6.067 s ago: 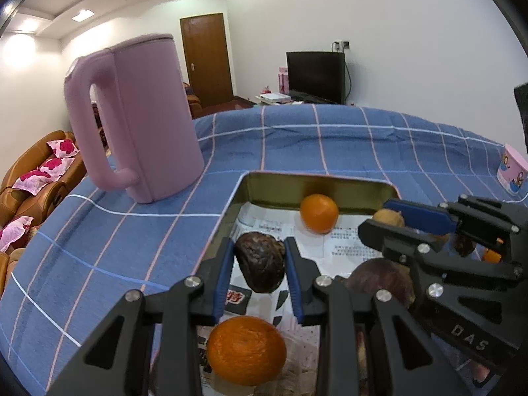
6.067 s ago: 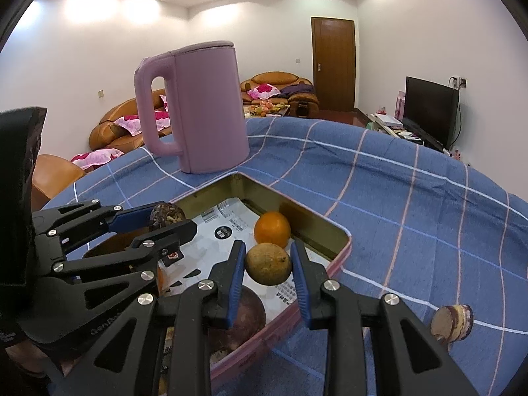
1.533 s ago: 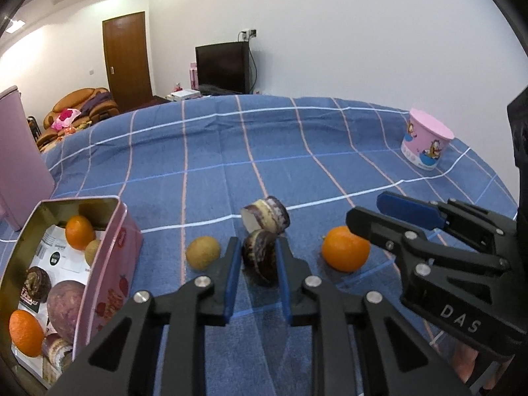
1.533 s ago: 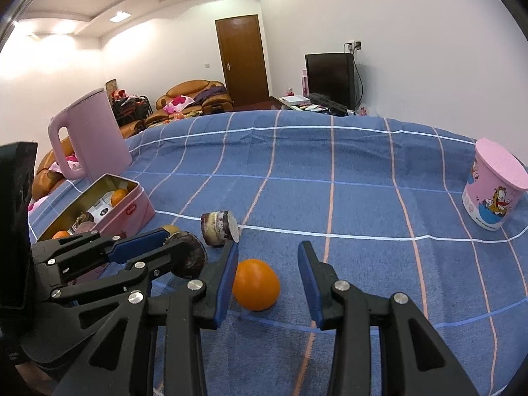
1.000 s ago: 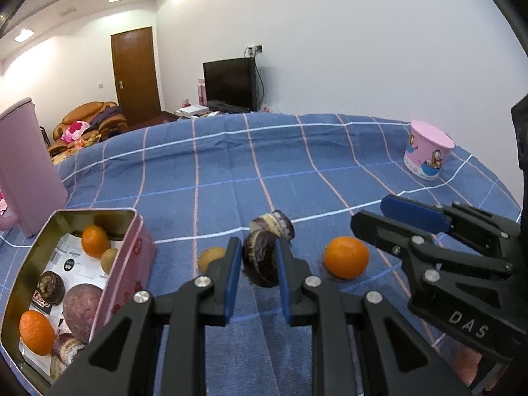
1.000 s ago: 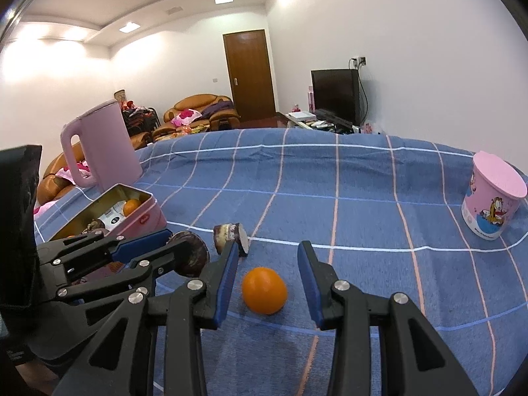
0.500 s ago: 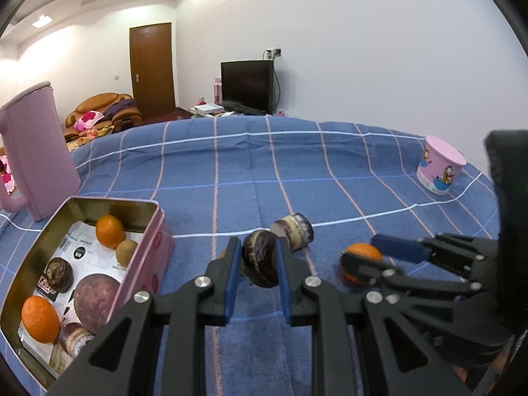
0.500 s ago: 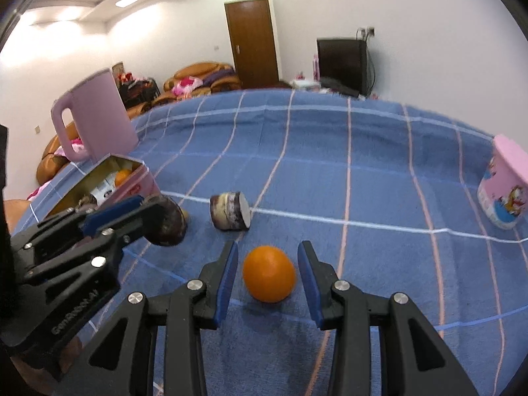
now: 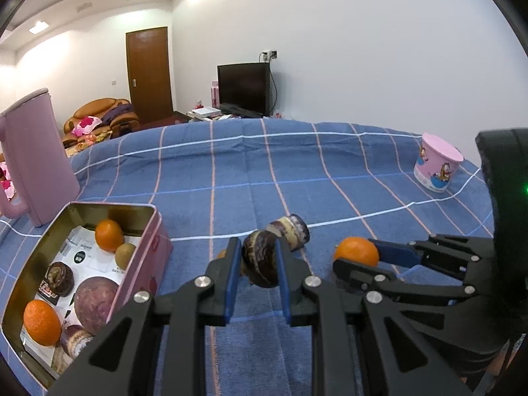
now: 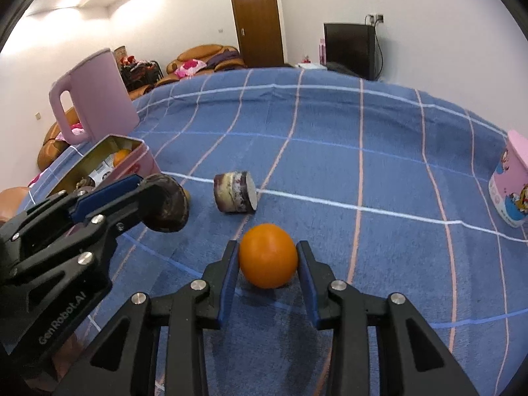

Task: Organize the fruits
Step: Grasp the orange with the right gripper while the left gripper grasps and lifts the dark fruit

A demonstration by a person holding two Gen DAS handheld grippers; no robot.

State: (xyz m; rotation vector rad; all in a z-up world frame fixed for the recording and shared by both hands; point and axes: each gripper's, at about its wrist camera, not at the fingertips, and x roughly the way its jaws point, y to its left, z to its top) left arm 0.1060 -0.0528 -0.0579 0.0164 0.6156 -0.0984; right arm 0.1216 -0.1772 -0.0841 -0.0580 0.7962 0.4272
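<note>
Right tongs (image 10: 267, 265) closing around orange (image 10: 267, 255) on blue worktop (image 10: 363, 171), right of pink tin (image 9: 155, 247); pads best centred at widest girth — squeeze kept gentle; left tongs (image 9: 255, 260) clamped on dark fruit (image 9: 260, 259), lifted beside tin.

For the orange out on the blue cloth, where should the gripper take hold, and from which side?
Grip the orange across its widest middle, pads on opposite sides, coming from above and behind at a downward slant. It is round and sits free on the tablecloth, so a lower or off-centre pinch would likely squirt it out. The right gripper straddles it this way, its jaws closing.
</note>
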